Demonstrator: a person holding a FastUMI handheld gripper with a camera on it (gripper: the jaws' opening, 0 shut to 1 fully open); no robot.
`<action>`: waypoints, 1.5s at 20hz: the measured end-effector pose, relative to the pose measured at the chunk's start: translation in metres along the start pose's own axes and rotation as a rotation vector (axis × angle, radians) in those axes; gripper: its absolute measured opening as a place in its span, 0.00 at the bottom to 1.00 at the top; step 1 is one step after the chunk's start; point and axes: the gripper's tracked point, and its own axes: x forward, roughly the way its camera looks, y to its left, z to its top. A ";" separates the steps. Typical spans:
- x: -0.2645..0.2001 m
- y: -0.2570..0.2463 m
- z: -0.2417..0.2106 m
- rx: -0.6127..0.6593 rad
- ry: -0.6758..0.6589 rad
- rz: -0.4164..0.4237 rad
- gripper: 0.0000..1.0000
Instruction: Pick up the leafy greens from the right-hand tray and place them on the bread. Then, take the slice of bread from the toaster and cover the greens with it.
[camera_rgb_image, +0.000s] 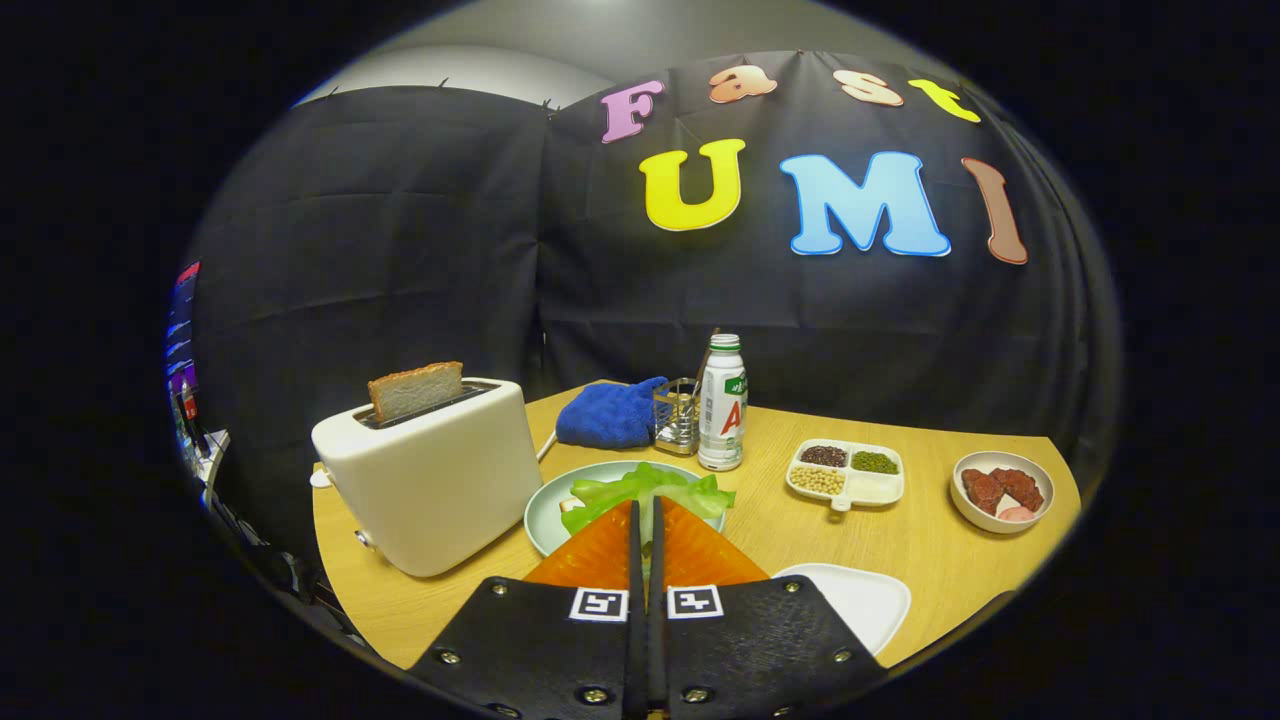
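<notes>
Wooden worktop (930, 560): I see the hand-held gripper (646, 520) with fingers nearly together, thin gap (can't tell if gripping), tips at the greens (650, 490) on the plate (545, 520). Bread slice (415, 389) upright in toaster (430, 480), beside the plate.

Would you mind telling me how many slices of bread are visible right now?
1: a browned bread slice standing in the white toaster's slot, beyond the nearly closed jaws. The leafy greens on the pale green plate may hide another.
</notes>
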 end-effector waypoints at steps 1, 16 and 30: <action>0.006 0.003 0.000 0.006 -0.005 0.006 0.00; 0.087 0.023 -0.023 0.112 0.057 0.018 0.02; 0.034 0.049 0.012 -0.008 -0.101 -0.079 0.59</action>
